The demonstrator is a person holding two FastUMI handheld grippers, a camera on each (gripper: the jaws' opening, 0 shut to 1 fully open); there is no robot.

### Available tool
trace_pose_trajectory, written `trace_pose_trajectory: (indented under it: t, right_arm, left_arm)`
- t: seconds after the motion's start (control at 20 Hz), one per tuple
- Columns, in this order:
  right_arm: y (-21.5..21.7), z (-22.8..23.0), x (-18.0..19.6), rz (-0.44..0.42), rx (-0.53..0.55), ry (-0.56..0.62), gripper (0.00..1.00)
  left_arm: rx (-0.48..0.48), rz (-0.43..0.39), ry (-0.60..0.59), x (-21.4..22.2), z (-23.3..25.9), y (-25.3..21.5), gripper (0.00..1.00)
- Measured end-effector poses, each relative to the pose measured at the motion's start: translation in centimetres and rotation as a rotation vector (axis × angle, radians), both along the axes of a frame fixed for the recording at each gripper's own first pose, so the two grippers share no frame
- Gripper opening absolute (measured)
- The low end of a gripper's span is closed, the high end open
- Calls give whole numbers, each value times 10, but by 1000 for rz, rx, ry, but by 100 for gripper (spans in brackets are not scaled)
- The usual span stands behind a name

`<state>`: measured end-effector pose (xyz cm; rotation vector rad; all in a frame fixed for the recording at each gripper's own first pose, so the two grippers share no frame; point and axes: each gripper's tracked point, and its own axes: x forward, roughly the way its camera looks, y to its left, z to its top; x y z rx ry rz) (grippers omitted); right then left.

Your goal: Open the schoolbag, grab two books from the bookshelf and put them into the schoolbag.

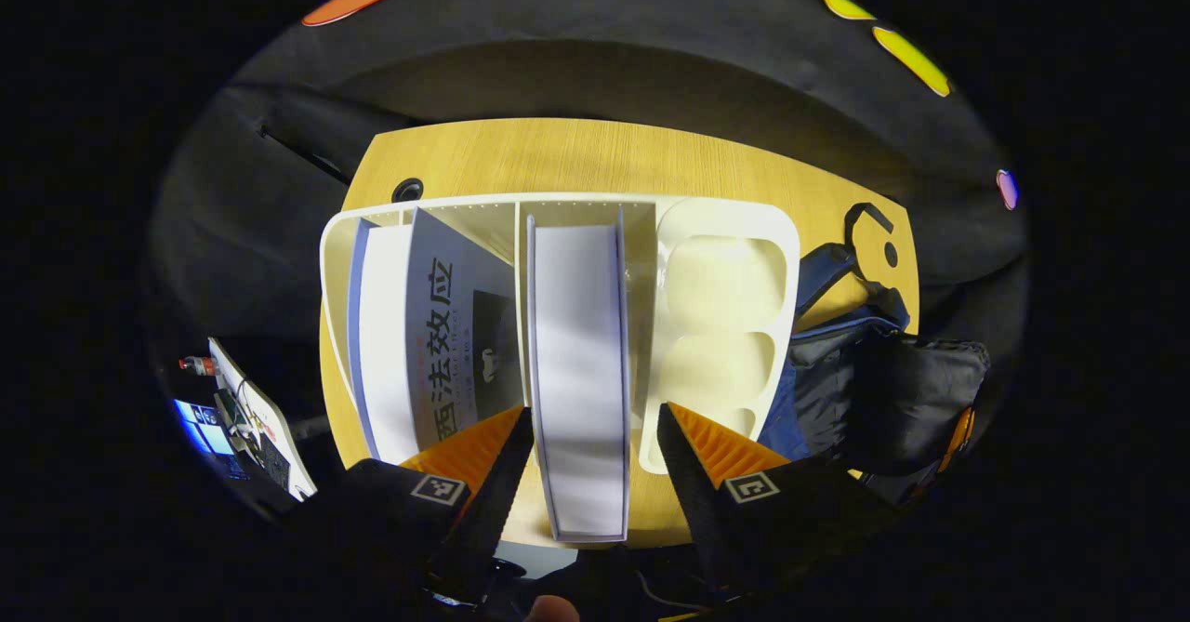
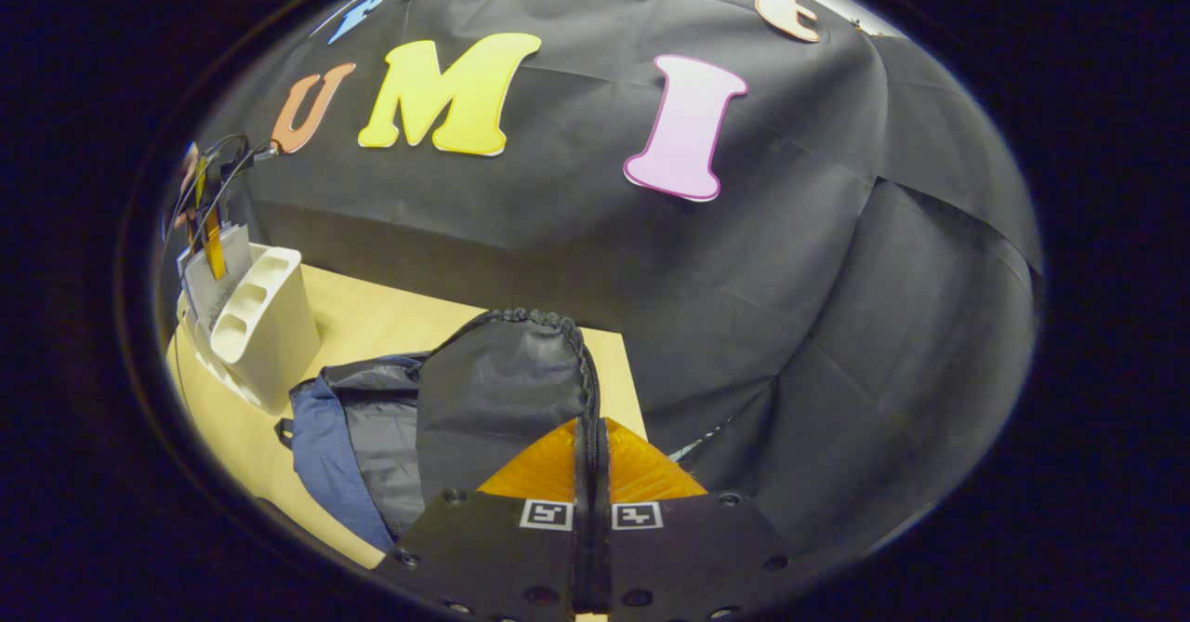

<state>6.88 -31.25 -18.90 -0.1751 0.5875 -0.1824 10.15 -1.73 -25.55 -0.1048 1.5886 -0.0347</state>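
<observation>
books stand upright in the shelf (image 1: pixel 558 222) on the table (image 1: pixel 595 152). left gripper (image 1: pixel 595 436) has its fingers apart astride the middle book (image 1: pixel 578 362), ready to pinch it. right gripper (image 2: pixel 591 473) is clamped on the bag (image 2: pixel 493 399) flap's edge, holding the mouth open just right of the shelf.

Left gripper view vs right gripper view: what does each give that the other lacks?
Left gripper view alone looks down into the bookshelf: a thick book between the open fingers of the left gripper, and a second book with a printed cover one slot over. Right gripper view alone has the right gripper pinched on the schoolbag's flap, holding it up. Shared: the bookshelf, the schoolbag beside it, and the wooden table.
</observation>
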Motion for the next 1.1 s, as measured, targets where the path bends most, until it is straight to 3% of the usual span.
trace_pose_trajectory:
  t: [0.25, 0.4, 0.7, 0.9, 1.1]
  right_arm:
    - [-2, 0, 0, 9, -1, -7, 1]
    - [-3, 0, 2, 11, 4, -10, 1]
    - [-2, -2, 4, 12, 10, -10, 4]
    - [1, -1, 6, 9, 8, -7, 0]
    - [6, 3, 6, 5, -5, -2, 0]
  left_arm:
    - [50, -16, -11, -4, -15, -3, 70]
    - [66, 10, 0, -4, -19, 2, 50]
    - [67, -7, -51, -9, 4, 13, 46]
    - [52, -43, -161, -24, 58, 32, 45]
    - [-21, -1, -268, -50, 126, 46, 45]
